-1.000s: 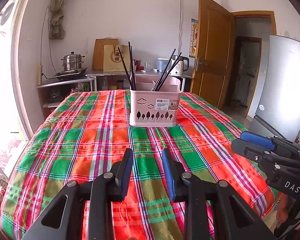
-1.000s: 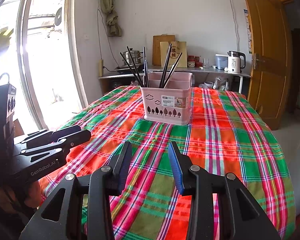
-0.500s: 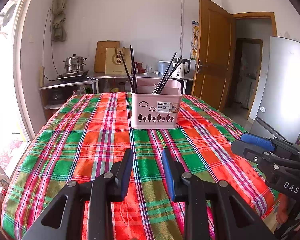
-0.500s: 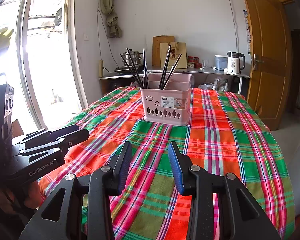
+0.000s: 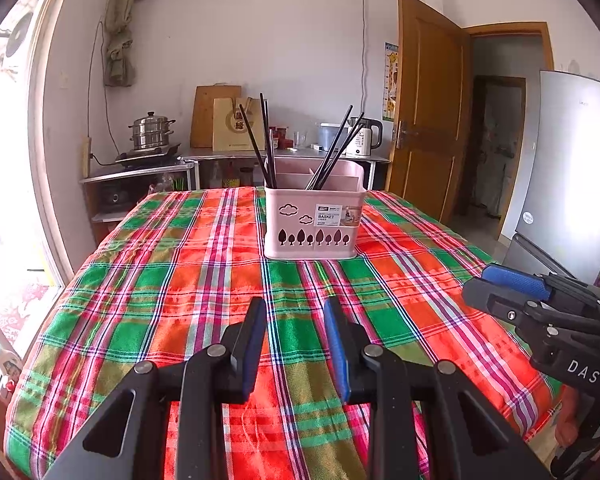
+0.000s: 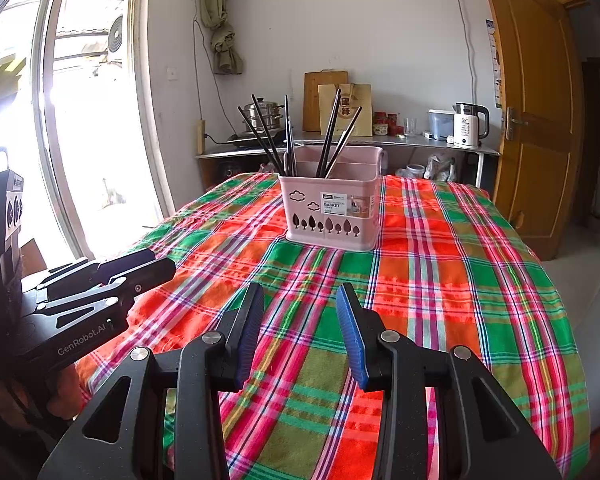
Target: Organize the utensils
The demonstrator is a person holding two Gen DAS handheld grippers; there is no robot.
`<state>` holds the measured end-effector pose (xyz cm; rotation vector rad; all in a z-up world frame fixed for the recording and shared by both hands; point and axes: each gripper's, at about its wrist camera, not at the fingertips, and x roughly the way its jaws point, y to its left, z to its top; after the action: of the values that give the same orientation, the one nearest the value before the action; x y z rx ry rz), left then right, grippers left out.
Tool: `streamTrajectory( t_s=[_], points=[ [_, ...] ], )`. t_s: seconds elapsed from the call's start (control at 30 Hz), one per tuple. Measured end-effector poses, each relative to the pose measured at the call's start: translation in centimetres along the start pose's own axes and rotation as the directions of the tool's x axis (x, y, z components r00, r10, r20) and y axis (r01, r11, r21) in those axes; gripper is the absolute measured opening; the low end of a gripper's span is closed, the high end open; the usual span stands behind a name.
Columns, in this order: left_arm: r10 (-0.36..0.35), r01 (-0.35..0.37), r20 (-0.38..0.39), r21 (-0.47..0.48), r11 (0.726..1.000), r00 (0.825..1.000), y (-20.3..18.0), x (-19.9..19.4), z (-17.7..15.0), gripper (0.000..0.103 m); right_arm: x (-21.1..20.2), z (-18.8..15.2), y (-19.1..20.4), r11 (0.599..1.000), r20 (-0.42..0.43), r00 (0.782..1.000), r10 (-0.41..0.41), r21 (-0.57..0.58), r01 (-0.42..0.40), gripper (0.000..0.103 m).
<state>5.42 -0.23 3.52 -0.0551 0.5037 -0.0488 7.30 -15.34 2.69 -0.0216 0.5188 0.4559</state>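
Judging progress from the layout: all the utensils in view, the black chopsticks [image 5: 266,140], already stand inside the pink basket [image 5: 314,222]. One bunch sits in the basket's left compartment, leaning left or near upright; a second bunch [image 5: 334,148] sits further right and leans right. No loose utensil shows anywhere on the plaid cloth of the desk [image 5: 172,280] in either view. Reading: sorting looks done or nearly done; what may remain, if anything, cannot be told from these views. The basket's rear compartments are partly hidden by its front wall.

Left gripper [image 5: 296,346]: jaws apart with a modest gap, nothing between the blue pads, only cloth visible through the gap. It hangs over the near edge of the desk, pointing toward the basket.

Right gripper [image 6: 300,330]: jaws apart, slightly wider gap, likewise empty. It also hangs over the near edge.

Basket position: at the middle of the desk toward the far side, well apart from both grippers, straight ahead of the left one and slightly left of centre in the right wrist view. Each gripper shows at the margin of the other's view, side by side, not touching.
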Motion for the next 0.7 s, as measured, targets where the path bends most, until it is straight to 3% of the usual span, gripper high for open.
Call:
streamTrajectory(
  t_s=[0.7],
  points=[
    [-0.007,0.007,-0.003,0.014,1.0,1.0,-0.14,0.34,-0.43,0.029,0.09,0.04,-0.04,1.0,-0.004,1.0,-0.004,-0.001,0.004,0.039]
  ],
)
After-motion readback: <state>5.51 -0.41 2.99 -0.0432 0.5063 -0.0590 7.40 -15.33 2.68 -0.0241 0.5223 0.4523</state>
